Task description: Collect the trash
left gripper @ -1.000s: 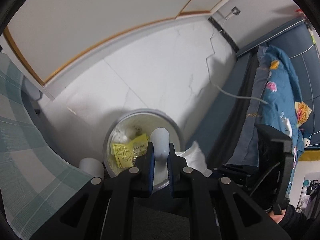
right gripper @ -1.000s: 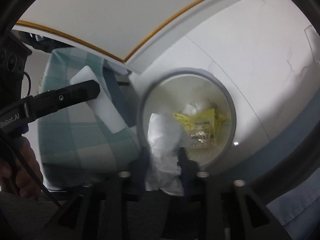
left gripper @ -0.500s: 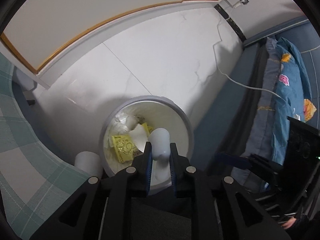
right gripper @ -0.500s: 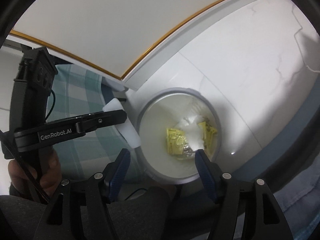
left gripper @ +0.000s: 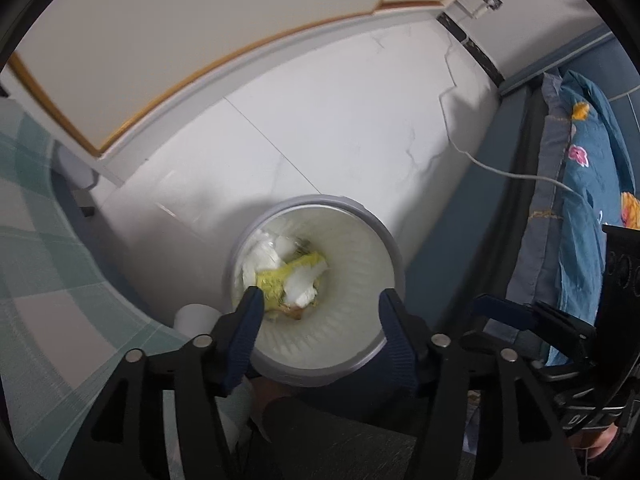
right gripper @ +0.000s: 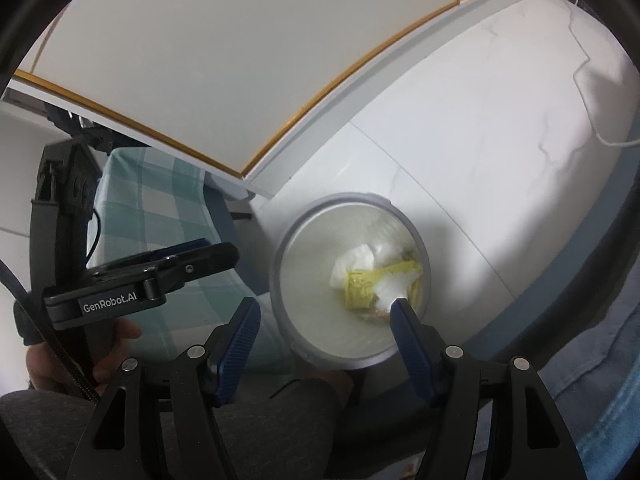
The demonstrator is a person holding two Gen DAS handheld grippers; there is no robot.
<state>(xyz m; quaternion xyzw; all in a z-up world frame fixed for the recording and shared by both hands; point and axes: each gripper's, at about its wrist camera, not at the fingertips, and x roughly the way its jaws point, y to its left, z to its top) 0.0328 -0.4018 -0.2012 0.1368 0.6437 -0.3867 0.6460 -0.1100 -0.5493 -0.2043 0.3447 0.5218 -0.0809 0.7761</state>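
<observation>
My left jaws (left gripper: 320, 304), clamped on a white piece a moment ago, now gape empty over the bin (left gripper: 384, 232); right jaws (right gripper: 326, 312) apart too. Both loads lie among the trash (right gripper: 360, 276), so I fetch more.

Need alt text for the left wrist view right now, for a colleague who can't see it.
The left hand-held gripper is open and empty above a round grey-rimmed trash bin holding white tissues and a yellow wrapper. The bin stands on white floor, with a checked cloth at left.
</observation>
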